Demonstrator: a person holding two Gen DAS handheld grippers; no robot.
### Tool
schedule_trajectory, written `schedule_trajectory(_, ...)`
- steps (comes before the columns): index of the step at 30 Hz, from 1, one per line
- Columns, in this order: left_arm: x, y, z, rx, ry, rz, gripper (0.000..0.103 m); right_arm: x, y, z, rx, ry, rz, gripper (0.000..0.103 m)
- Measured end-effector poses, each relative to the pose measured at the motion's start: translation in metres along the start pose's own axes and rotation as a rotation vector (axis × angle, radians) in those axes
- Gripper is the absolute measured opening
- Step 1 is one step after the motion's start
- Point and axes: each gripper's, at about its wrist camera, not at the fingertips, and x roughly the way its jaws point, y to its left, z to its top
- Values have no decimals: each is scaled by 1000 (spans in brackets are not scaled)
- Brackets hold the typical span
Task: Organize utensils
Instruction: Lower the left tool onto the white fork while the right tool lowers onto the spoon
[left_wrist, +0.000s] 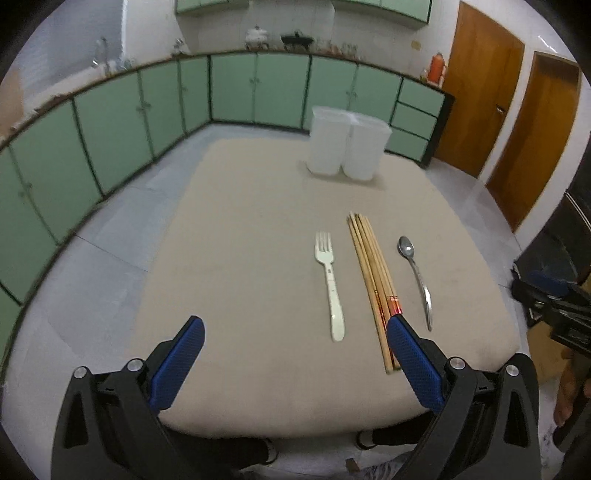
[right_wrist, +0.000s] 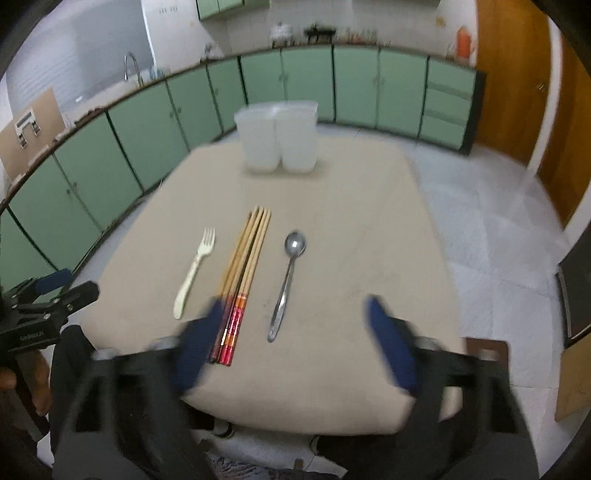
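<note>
- While nothing is gripped yet: left gripper (left_wrist: 295, 326) spread wide and empty over the near table (left_wrist: 240, 295) edge; right gripper (right_wrist: 295, 314) likewise parted, grasping nothing, blurred.
- Lying in a row mid-table: white fork (left_wrist: 330, 282) on the left, chopsticks (left_wrist: 373, 280) bundled in the middle, metal spoon (left_wrist: 415, 275) on the right, none touching.
- Standing upright at the far edge: two white containers (left_wrist: 347, 142), side by side.
- Judged as the opening step, approaching a first pick; next calls for lowering onto one handle and closing.
- Chopstick ends partly hidden behind a pad; container insides out of sight.
</note>
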Motion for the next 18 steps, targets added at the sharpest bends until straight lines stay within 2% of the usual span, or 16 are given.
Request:
schedule_trajectory(4,52,-3,14,-15,61,-27,95,50,-10,8,40,102,48,58)
schedule_trajectory(7,90,-7,23,-12,115,-41,87,83,-16,15,70,157,80,56)
schedule_trajectory(11,117,-11,29,2,174,-58,75,108,-17,28,65,194,93,53)
schedule_trajectory(15,139,-15,37,29,225,-69,74,129,-15,38,56,227,99,53)
schedule_trajectory(18,155,-22,42,58,253,-48,74,142,-17,42,33,248,95,53)
